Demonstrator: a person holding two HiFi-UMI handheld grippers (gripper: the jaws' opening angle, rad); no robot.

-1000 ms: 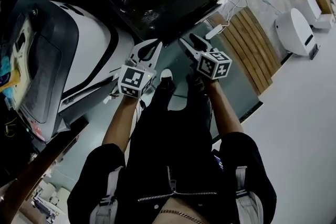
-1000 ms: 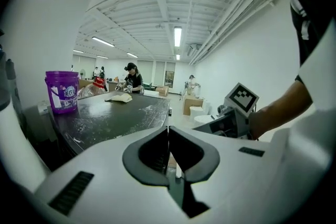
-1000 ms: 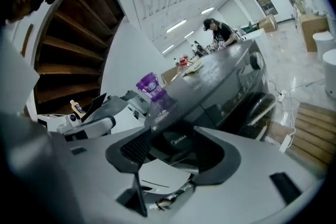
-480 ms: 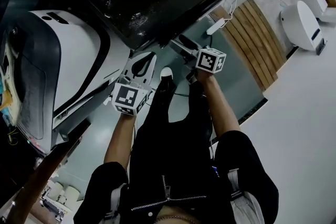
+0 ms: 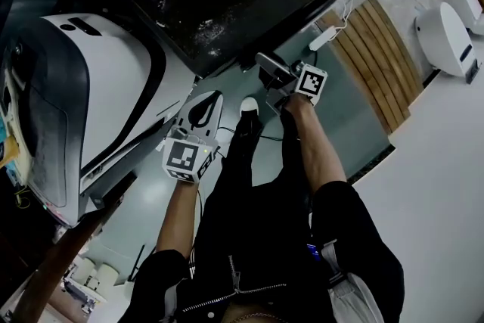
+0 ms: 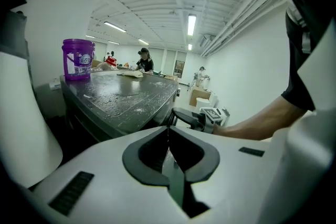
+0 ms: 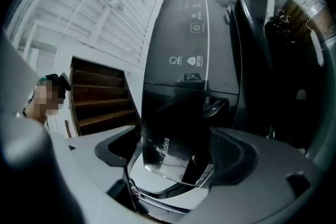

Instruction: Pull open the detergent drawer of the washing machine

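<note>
Right gripper (image 7: 178,150): jaws spread to their widest and just been opening; neither pad presses on anything, so it holds nothing.
Between its jaws: glossy black rectangular drawer front (image 7: 176,128) with pale lettering shows in the gap, just ahead of the tips and clear of both pads.
Drawer grip: a curved recessed handle (image 7: 215,106) sits at the drawer front's upper edge, ahead of the right-hand jaw.
How far out: cannot be told from this angle.
Beyond the drawer: matt dark control panel of the washing machine (image 7: 189,34), with small pale icons, runs away from the tips.
To the gripper's left side: brown wooden slatted panel (image 7: 100,97), well apart from the jaws.
Left gripper (image 6: 167,131): white jaws with dark pads closed tip to tip, nothing between them.
Past its tips, to the right: the right gripper with its marker cube, on a bare forearm (image 6: 252,124).
Ahead of it, to the left: long dark speckled tabletop (image 6: 121,99), stretching away from the tips.
On the table's far left corner: translucent purple plastic bucket (image 6: 77,59) with a label, upright.
Farthest from it: a seated person in dark clothes (image 6: 143,62) at the table's far end, under ceiling strip lights (image 6: 191,24).
</note>
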